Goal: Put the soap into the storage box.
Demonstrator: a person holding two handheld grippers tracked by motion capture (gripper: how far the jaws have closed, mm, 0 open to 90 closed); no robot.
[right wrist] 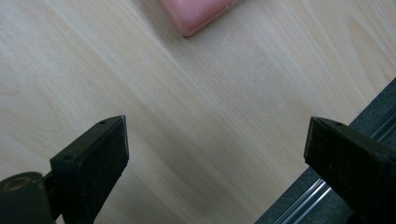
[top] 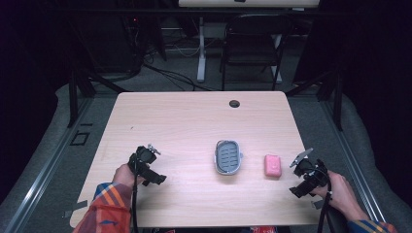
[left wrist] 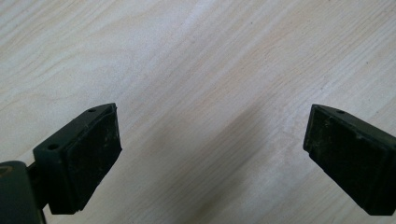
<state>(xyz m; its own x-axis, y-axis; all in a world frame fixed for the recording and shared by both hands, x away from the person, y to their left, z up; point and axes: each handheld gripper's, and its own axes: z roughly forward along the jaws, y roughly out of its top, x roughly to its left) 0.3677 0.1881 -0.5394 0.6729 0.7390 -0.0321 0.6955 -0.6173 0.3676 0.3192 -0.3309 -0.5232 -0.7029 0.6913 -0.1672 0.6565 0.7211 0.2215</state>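
R gripper [right wrist: 217, 154]: jaws spread wide, nothing between, hovering over bare table [top: 194, 116] near the R edge. Soap [right wrist: 198, 14] lying just ahead of you, top of R gripper view; in high view soap [top: 272, 165] sitting just R of the dish [top: 228, 157], apart from it. L gripper [left wrist: 212, 154] also spread, idling over bare wood, well apart from both. Looks like approach step, pre-grasp. Next: you're needing to push R forward, straddle soap, then close.
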